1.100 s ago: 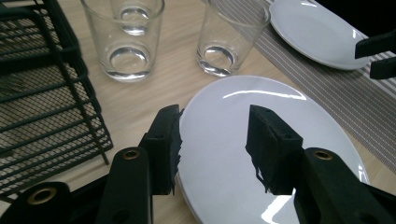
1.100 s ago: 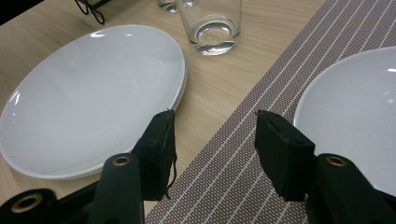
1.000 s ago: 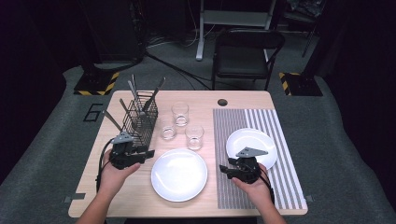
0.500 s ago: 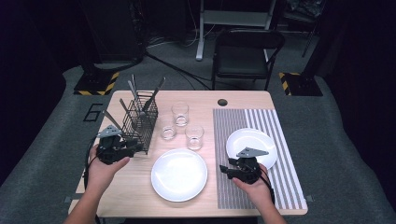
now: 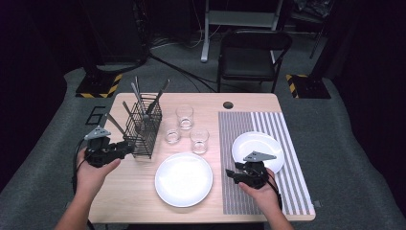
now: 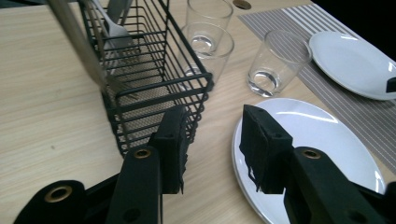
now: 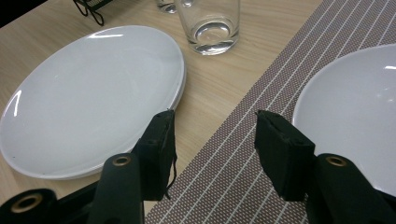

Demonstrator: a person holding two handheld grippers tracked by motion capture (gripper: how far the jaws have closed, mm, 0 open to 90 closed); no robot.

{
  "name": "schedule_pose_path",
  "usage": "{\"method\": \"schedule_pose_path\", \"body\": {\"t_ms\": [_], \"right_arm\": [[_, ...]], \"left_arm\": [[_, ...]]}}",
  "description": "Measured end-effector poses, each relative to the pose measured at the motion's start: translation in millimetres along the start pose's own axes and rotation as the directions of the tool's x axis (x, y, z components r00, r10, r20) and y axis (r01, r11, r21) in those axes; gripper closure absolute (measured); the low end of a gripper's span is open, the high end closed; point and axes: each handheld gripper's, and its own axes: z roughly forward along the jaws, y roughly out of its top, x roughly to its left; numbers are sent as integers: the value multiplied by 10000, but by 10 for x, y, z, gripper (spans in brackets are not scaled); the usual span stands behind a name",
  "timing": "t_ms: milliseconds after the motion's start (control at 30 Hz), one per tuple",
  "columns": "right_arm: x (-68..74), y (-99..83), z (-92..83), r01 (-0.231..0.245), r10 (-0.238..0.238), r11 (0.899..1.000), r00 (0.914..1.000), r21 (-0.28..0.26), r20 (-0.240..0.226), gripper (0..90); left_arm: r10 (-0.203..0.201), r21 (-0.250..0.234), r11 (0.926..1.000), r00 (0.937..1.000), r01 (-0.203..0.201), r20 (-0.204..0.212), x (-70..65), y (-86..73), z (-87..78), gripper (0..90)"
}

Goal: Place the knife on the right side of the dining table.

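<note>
My left gripper (image 5: 127,146) hovers at the table's left edge, pointing at the near end of the black wire cutlery basket (image 5: 143,127). In the left gripper view the jaws (image 6: 212,128) stand apart with nothing between them; they have just been closing a little. The basket (image 6: 154,79) holds a fork (image 6: 112,28) and other cutlery. My right gripper (image 5: 230,173) rests low at the left edge of the striped placemat (image 5: 239,139), between the large white plate (image 5: 183,178) and the smaller plate (image 5: 258,146). Its jaws (image 7: 212,128) are open and empty.
Three clear glasses (image 5: 184,116) (image 5: 173,135) (image 5: 199,140) stand between the basket and the placemat. The wooden table has a cable hole (image 5: 228,104) near its far edge. A black chair (image 5: 249,52) stands behind the table.
My left hand has drawn away to the left and risen a little, from the basket's near corner out to the table's left edge. The right hand has stayed put.
</note>
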Motion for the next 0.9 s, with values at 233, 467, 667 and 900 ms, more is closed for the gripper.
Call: {"method": "schedule_pose_path", "body": {"t_ms": [233,467,667,900], "right_arm": [[-12,-4,-14,-88,89,10000,9999,-17,73,475],[-20,-14,-2,-103,103,9999,9999,15,78,475],[-23,-14,-5,-92,92,10000,9999,2,99,475],[-29,-19,-1,-130,130,9999,9999,42,81,475]], "left_arm": [[-123,-88,9999,9995,121,-278,91,8,-54,611],[-284,-165,9995,9986,277,-436,163,36,-81,609],[-297,-45,9996,9979,295,-570,248,69,-69,609],[-400,-189,9991,9964,387,-743,296,98,-37,608]]}}
